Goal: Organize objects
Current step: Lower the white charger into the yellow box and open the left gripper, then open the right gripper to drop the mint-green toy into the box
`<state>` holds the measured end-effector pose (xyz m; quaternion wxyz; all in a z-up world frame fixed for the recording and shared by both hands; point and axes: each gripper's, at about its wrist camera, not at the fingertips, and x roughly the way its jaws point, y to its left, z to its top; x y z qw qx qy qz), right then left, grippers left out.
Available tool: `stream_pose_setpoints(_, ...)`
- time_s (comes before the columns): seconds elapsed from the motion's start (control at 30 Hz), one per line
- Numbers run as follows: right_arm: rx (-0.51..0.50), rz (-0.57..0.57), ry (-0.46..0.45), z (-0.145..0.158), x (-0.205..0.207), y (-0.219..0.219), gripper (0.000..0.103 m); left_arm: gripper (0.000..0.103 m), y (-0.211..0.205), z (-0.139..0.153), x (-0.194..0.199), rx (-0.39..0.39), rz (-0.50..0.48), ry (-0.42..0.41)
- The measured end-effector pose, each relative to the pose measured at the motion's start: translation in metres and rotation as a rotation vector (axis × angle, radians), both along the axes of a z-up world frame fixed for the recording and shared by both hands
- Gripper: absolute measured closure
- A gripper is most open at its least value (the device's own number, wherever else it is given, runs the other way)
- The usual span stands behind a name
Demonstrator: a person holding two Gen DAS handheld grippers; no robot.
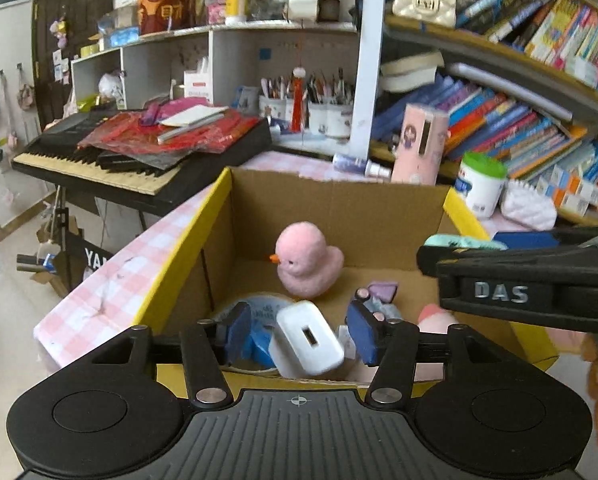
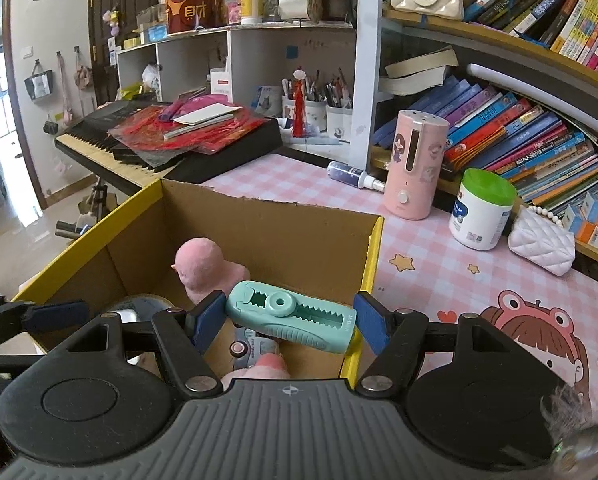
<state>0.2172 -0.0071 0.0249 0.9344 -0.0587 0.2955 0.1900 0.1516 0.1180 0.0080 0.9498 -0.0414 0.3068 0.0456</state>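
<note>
Landmark: cardboard box (image 2: 283,232), yellow-edged, open top, on the pink checked table (image 2: 427,256).

Right gripper (image 2: 287,320): pads clamped end-to-end on the teal crocodile-shaped gadget (image 2: 293,318), toothed slot facing up. Long axis runs across the pads, left end slightly higher. It hangs over the box interior, just inside the right wall, above the floor. Judgement: this is the piece about to go in; the drop is straight down, no sideways travel needed.

Left gripper (image 1: 301,326): pads spread, with the white charger plug (image 1: 309,338) between them. There's a visible gap on both sides, so it isn't pressed. The plug sits tilted at the near-left of the box floor, lying partly on a blue-printed tape roll (image 1: 259,316). Looks released, or nearly so.

Already in the box:
- pink plush duck (image 1: 307,264) at the back, beak pointing left
- small purple/grey toy bits (image 1: 379,296) in the middle
- something soft and pink (image 1: 435,318) at the near right; can't tell what it is

Obstructions: the soft pink thing and the grey toy lie under the teal gadget, so I expect it lands on them rather than on bare cardboard, and it may roll. The two grippers are side by side over the box; the right one's body crosses the left camera's right edge. Keep them apart on withdrawal.

Outside the box, to its right and well apart: pink cylinder humidifier (image 2: 415,164), green-lidded tub (image 2: 481,210), white quilted purse (image 2: 541,242). None of them is in the way.
</note>
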Motion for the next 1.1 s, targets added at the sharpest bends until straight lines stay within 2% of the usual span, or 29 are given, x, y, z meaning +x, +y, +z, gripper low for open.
stream_pose_setpoints(0.3, -0.007, 0.039, 0.031, -0.005, 0.008, 0.013, 0.035, 0.047, 0.0, 0.007, -0.025, 0.017, 0.028, -0.049)
stream_pose_setpoints(0.47, -0.017, 0.062, 0.15, -0.018, 0.018, 0.024, 0.035, 0.043, 0.002, 0.011, -0.034, 0.034, 0.032, -0.065)
stream_pose_setpoints(0.73, -0.051, 0.083, 0.163, -0.023, 0.014, 0.038, 0.032, 0.041, 0.005, 0.014, -0.046, 0.053, 0.035, -0.082)
stream_pose_setpoints(0.87, -0.024, 0.054, 0.147, -0.017, 0.006, 0.033, 0.03, 0.04, 0.007, 0.017, -0.051, 0.056, 0.037, -0.096)
stream_pose_setpoints(1.1, 0.027, -0.048, 0.027, 0.01, -0.025, 0.017, 0.018, 0.035, 0.009, 0.025, -0.062, 0.045, 0.042, -0.118)
